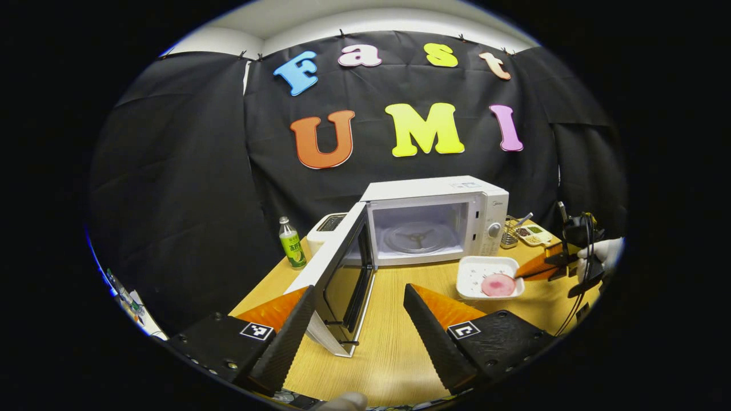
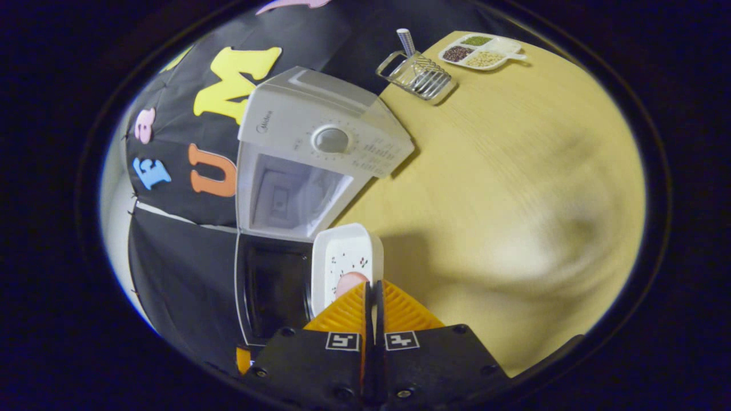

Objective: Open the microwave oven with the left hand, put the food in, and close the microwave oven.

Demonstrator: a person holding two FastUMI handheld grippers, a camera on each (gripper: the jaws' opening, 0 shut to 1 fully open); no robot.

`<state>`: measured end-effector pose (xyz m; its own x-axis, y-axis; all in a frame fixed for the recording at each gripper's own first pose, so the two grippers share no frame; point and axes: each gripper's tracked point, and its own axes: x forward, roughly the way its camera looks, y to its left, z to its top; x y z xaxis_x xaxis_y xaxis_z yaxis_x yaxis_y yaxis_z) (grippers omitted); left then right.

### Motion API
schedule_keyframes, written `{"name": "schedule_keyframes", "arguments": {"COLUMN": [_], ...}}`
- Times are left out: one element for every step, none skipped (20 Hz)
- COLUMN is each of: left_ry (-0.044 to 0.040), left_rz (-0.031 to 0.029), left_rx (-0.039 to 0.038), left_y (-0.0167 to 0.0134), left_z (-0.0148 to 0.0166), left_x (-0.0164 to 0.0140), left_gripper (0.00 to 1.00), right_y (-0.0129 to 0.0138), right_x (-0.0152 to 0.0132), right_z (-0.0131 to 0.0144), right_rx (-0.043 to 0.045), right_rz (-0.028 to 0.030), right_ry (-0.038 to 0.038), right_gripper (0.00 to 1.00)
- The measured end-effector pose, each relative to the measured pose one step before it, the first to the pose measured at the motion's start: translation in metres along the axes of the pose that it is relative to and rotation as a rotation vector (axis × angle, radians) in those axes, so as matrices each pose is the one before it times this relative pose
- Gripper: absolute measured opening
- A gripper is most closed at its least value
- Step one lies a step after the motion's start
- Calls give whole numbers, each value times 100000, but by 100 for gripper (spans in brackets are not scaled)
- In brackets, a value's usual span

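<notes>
In the left gripper view we see the left gripper (image 1: 358, 302) low in the frame w/ its fingers (image 1: 288, 334) spread wide apart, nothing between them. Just ahead, btwn the two fingers, stands the swung-open microwave door (image 1: 340, 274), hinged on the left side of the microwave (image 1: 434, 220). The cavity is open & we see the glass turntable (image 1: 420, 237) inside, bare. The microwave sits on a wooden table (image 1: 394, 354). In front of the oven's right half, on the table, lies a white tray (image 1: 490, 277) w/ a pink round slice of food (image 1: 498, 285) in it. The right gripper (image 1: 522, 275) comes in from the right, held by a gloved hand (image 1: 602, 254), its tips at the tray's right rim. Left of the oven: a green bottle (image 1: 292, 244) & a white toaster-like box (image 1: 325, 228). Right of the oven: a wire rack (image 1: 511, 231) & a divided dish (image 1: 534, 234) of grains.

In the right gripper view the scene is rolled sideways. We see the right gripper (image 2: 374, 291) w/ fingers pressed together on the near rim of the white tray (image 2: 345, 257); the pink food (image 2: 348, 281) lies just beside the tips. The tray is right at the open mouth of the microwave (image 2: 320, 154), not inside it; whether it's lifted or resting we can't tell. The dark door (image 2: 274, 291) hangs open beside the tray. Farther off on the table (image 2: 514, 200): the wire rack (image 2: 417, 74) & divided dish (image 2: 480, 51).
</notes>
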<state>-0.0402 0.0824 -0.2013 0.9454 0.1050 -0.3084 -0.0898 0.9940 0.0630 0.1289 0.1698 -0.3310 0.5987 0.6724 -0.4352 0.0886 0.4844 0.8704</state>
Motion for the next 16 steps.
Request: {"name": "schedule_keyframes", "arguments": {"left_ry": [24,-227,-196,-451,-651,-690,-709,-837,-164,-568,-210,130,316,-208,-359,-377], "left_rz": [-1221,-1188,-1038,-717,-800,-480,-691,-822,-571,-339,-355,-45,-160,255,-28,408], "left_rx": [466,389,512,428,80,-41,-279,-516,-233,129,-60,-133,-147,-174,-180,84], "left_y": [-220,-88,-74,-75,-86,113,-64,-107,-63,1,122,180,106,225,129,170], "left_z": [272,380,266,300,345,432,340,398,114,98,-19,-105,-208,-124,28,74], "left_x": [-201,-174,-107,-271,-224,-27,-207,-198,-51,-12,-138,-124,-139,-5,-140,91], "left_gripper": [95,95,95,95,95,95,95,95,95,95,95,95,95,95,95,95], "right_y": [1595,1527,1172,1274,1238,798,226,33,-67,17,-57,-323,-135,143,288,11], "right_x": [885,962,1067,1273,1231,1299,1289,998,1230,970,971,1081,990,765,878,792], "right_z": [-113,-47,-98,-117,-150,-229,-92,140,-12,-19,-22,-17,-47,-163,-238,-9], "right_rx": [-248,-29,1161,2957,3830,2875,1747,2341,2768,2024,2228,1541,1449,1676,394,1553], "right_rz": [1447,2475,1291,2832,3136,1908,426,108,-576,219,135,-1237,-314,322,505,1], "right_ry": [-3110,-2652,-2906,-2586,-2973,-3104,-2913,-3561,-3358,-3077,-3599,-3638,-2699,-3004,-1739,-3232], "right_gripper": [3,3,3,3,3,3,3,3,3,3,3,3,3,3,3,3]}}
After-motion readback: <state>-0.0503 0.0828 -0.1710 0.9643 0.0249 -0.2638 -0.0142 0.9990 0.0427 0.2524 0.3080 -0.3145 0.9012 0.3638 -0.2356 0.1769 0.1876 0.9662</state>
